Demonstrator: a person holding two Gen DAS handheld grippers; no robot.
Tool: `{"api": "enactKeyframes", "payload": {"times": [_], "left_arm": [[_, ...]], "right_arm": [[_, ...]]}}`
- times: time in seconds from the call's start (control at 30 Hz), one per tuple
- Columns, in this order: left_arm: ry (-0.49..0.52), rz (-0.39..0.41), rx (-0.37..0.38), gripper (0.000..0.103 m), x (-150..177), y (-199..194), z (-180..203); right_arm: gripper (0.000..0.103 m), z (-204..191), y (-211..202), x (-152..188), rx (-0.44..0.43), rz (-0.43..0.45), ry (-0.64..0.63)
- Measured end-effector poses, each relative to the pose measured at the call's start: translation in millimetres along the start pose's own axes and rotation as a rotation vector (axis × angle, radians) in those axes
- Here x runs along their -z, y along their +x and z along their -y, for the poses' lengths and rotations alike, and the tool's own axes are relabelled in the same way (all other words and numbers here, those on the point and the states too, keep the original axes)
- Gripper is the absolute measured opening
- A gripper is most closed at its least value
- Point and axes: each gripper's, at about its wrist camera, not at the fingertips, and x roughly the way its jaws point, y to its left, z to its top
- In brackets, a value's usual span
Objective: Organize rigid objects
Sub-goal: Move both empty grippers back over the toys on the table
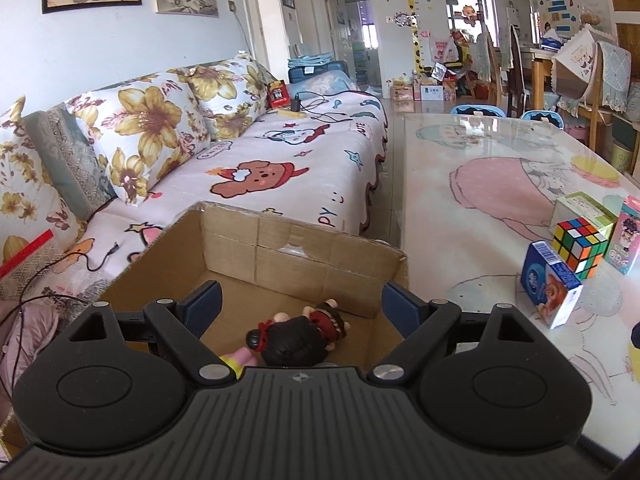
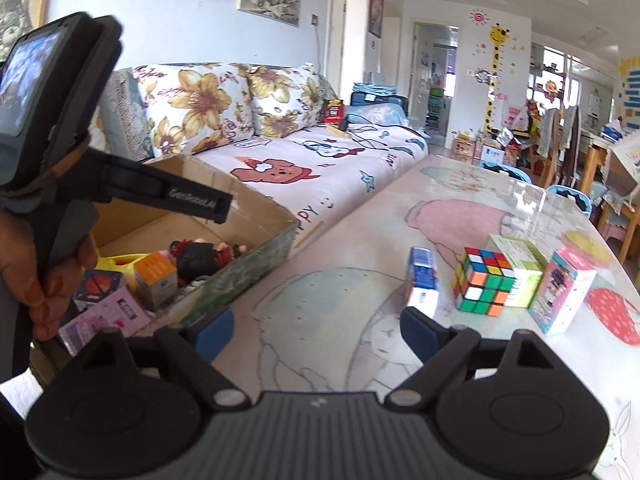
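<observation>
Several items, a doll (image 1: 308, 332) included, lie in the cardboard box (image 1: 304, 240); four (Rubik's cube (image 2: 484, 282), three cartons) await both wide-open, empty grippers, left gripper (image 1: 298, 304) and right gripper (image 2: 318, 326).

Daylit living room: floral-cushioned sofa (image 1: 280, 152) beside a glossy table (image 1: 480, 184).

Both grippers are matte black plastic with ribbed top plates, round side discs and silver pivot screws; the left gripper (image 1: 298, 302) and right gripper (image 2: 316, 326) carry dark blue fingers (image 2: 416, 326); a side bar on the left one reads "GenRobot.AI" in pale lettering
</observation>
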Motion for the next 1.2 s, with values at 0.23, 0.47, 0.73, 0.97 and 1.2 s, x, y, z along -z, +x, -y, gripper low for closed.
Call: {"api": "enactKeyframes", "payload": {"times": [0.23, 0.47, 0.73, 0.97, 1.2], "left_arm": [[-0.018, -0.032, 0.052, 0.103, -1.3, 3.6, 2.0], [-0.018, -0.047, 0.087, 0.103, -1.0, 5.6, 9.8], [0.016, -0.045, 0.116, 0.103, -0.5, 10.5, 18.5], [0.024, -0.045, 0.178, 0.103, 0.3, 14.5, 25.6], [0.008, -0.075, 0.27, 0.103, 1.4, 15.9, 31.0]], "right_arm": [[0.091, 31.1, -2.8, 3.6, 0.06, -0.005, 0.077], [0.091, 59.5, -10.4, 8.3, 0.112, 0.006, 0.129], [0.091, 88.3, -17.7, 14.5, 0.167, 0.007, 0.17], [0.091, 112.0, -18.4, 20.1, 0.22, -0.001, 0.198], [0.095, 141.6, -13.2, 26.1, 0.29, -0.009, 0.257]]}}
